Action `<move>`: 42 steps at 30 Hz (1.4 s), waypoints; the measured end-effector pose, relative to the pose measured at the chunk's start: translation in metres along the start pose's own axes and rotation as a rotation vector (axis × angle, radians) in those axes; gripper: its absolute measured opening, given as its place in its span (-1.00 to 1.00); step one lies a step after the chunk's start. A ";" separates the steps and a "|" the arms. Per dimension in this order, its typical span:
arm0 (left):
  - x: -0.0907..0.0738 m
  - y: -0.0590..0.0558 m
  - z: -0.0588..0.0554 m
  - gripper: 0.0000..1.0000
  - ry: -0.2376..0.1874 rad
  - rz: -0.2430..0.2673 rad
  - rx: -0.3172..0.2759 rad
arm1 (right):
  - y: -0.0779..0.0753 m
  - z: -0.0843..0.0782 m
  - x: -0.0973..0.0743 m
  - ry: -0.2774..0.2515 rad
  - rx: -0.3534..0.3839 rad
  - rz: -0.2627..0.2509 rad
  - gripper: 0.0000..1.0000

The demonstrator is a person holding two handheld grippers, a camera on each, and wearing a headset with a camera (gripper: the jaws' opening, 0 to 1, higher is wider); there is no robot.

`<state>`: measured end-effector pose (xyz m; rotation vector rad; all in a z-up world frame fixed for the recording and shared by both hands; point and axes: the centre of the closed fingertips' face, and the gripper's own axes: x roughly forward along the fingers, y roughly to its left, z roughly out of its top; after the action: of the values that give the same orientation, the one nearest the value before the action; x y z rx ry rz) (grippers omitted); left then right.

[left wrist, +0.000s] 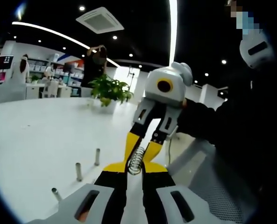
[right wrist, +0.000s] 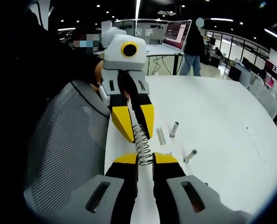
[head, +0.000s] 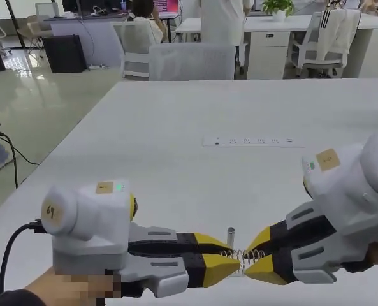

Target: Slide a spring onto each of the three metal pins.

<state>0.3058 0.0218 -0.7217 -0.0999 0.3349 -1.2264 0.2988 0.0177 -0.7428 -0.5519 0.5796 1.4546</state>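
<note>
White workbench (head: pixel 176 159): we find left gripper (left wrist: pixel 134 166) and right gripper (right wrist: pixel 145 159) both clenched on one spring (right wrist: pixel 140 140). We advise one releasing, then aligning its bore over an upright pin (right wrist: pixel 174 129).

Thin wire spring (right wrist: pixel 142 144) pinched at both ends between opposing yellow fingers (right wrist: pixel 122 122), held level near the desk (head: pixel 176 140) edge. Second spring (right wrist: pixel 161 136) flat on desk, just beside pins (left wrist: pixel 78 171): three, short, steel, upright in a row, bare.
</note>
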 end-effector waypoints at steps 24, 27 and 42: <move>0.003 0.000 -0.007 -0.91 0.028 0.009 0.070 | 0.006 0.018 -0.007 -0.053 0.029 0.027 -0.84; 0.003 0.001 -0.009 -0.91 0.037 0.016 0.077 | 0.006 0.019 -0.006 -0.049 0.033 0.028 -0.85; 0.004 0.009 -0.014 -0.92 0.063 0.057 0.109 | 0.004 0.024 -0.003 -0.012 0.006 0.034 -0.85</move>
<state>0.3106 0.0226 -0.7381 0.0420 0.3228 -1.1906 0.2959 0.0315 -0.7225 -0.5307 0.5860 1.4865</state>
